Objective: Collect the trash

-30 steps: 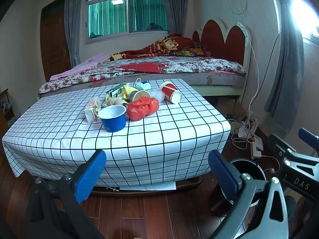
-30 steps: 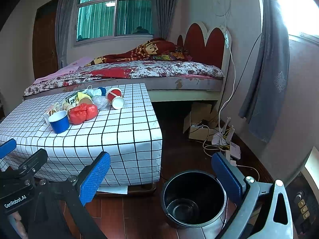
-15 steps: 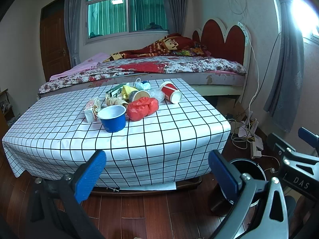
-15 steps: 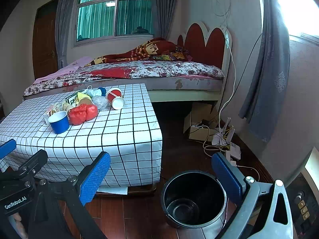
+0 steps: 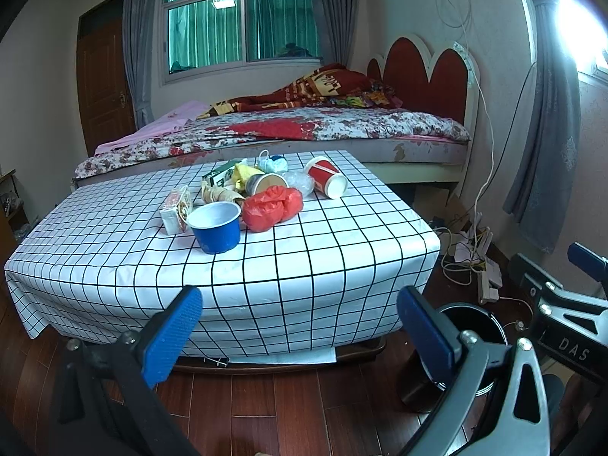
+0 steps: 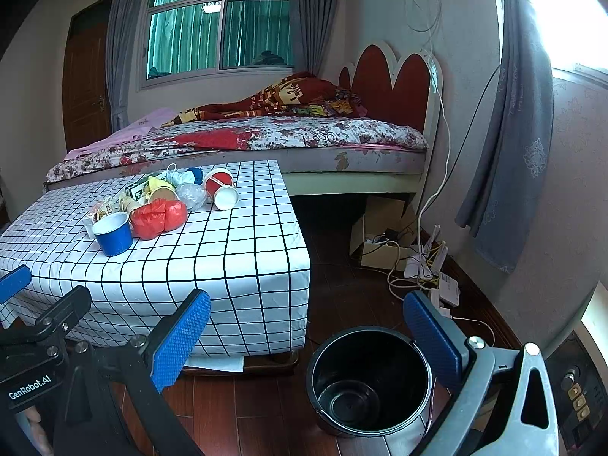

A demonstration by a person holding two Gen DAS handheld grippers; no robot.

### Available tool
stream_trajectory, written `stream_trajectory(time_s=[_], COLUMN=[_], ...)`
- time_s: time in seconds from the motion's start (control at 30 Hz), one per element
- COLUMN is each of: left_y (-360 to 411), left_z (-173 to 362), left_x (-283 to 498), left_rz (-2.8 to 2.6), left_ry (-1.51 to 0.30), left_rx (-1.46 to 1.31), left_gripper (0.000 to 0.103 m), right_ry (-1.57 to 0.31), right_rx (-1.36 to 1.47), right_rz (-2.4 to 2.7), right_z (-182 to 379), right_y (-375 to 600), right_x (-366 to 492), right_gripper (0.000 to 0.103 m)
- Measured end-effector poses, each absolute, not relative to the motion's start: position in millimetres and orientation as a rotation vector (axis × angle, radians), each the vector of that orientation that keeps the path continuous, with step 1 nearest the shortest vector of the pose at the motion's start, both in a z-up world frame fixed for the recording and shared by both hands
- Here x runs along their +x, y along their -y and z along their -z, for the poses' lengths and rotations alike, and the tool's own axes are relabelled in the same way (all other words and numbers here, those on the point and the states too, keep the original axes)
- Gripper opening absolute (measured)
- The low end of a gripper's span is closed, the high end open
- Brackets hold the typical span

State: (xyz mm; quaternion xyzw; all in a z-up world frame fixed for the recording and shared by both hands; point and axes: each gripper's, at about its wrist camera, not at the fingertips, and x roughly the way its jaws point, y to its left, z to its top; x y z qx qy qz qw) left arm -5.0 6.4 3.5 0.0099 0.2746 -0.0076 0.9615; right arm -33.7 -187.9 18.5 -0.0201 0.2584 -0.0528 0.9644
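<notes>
Your left gripper (image 5: 300, 323) hangs low over the dark wooden floor (image 5: 243, 402) in front of the low table with the white black-gridded cloth (image 5: 323, 250), its blue-padded fingers (image 5: 173, 332) spread wide with nothing between them. On the cloth, well ahead of you, the trash sits in one cluster. At its left is a small white printed carton (image 5: 175, 209), then a blue paper cup with a white inside (image 5: 216, 228) standing upright nearest you. Just right of it lies a crumpled red plastic bag (image 5: 273, 207), touching a brown paper cup tipped on its side (image 5: 266, 183). Farther right, a red paper cup (image 5: 327, 178) lies on its side, mouth toward you. Your right gripper (image 6: 306, 336) is also spread apart and holds nothing. Between its fingers, on the floor off the table's near right corner, stands a black round bucket (image 6: 370, 380), upright. Beyond the table is a bed with a floral cover (image 6: 266, 136).
</notes>
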Motion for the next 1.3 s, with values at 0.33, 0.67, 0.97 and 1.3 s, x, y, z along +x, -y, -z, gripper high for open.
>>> stream_trajectory(time_s=[0.33,0.67,0.97,1.3], left_y=[-6,-8,-35,-93], left_z=[-3,-2,7,42], left_x=[-3,-3,28,116], left_rz=[0.004,0.003,-0.065,-0.146], left_ry=[-0.564,-0.568,-0.565,-0.643], left_rx=[0.022,0.022,0.049,0.000], left_gripper=[0.103,0.103,0.103,0.103], right_ry=[-0.523,-0.529,-0.539,-0.561], right_rx=[-0.041,-0.036,-0.061,-0.097], right_rz=[0.105,0.091,-0.060,-0.191], right_z=[-19,-16,-9,11], right_y=[185,186,181,150], right_x=[-34,-36,-2,85], right_gripper=[0.102,0.102,0.102,0.102])
